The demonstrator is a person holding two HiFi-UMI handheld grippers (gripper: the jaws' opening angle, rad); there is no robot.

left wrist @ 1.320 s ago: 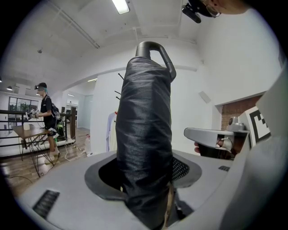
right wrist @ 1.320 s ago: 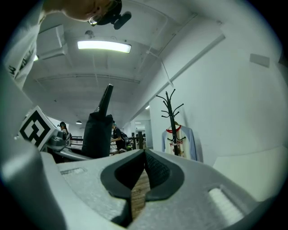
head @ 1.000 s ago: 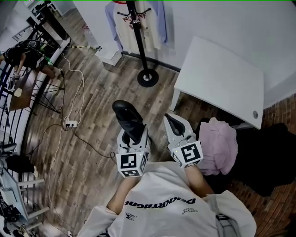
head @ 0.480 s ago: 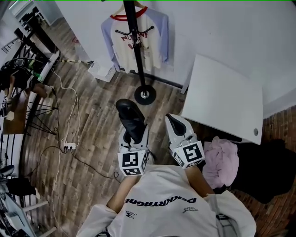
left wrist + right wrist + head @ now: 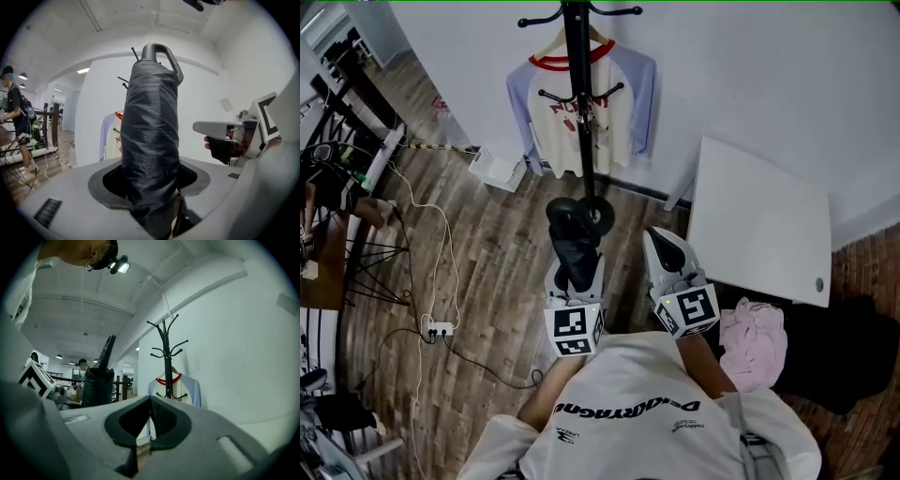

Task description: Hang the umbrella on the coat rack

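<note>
Drew nearer the rack [image 5: 578, 103] since the earlier frame. Held the folded umbrella [image 5: 573, 239] mid-body, clamped in the left hand-held gripper [image 5: 576, 274]; carried the right hand-held gripper [image 5: 664, 246] closed and empty. Bore the umbrella above the floor [image 5: 487, 244], long axis along the jaws, hooked handle [image 5: 161, 52] foremost, toward the rack. Judged it light, slippery-skinned over a stiff core; best gripped on the firm body, hung by the handle.

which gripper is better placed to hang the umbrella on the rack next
Left. The left gripper grips the folded umbrella, handle up, facing the coat rack. The right gripper is empty, jaws shut.
</note>
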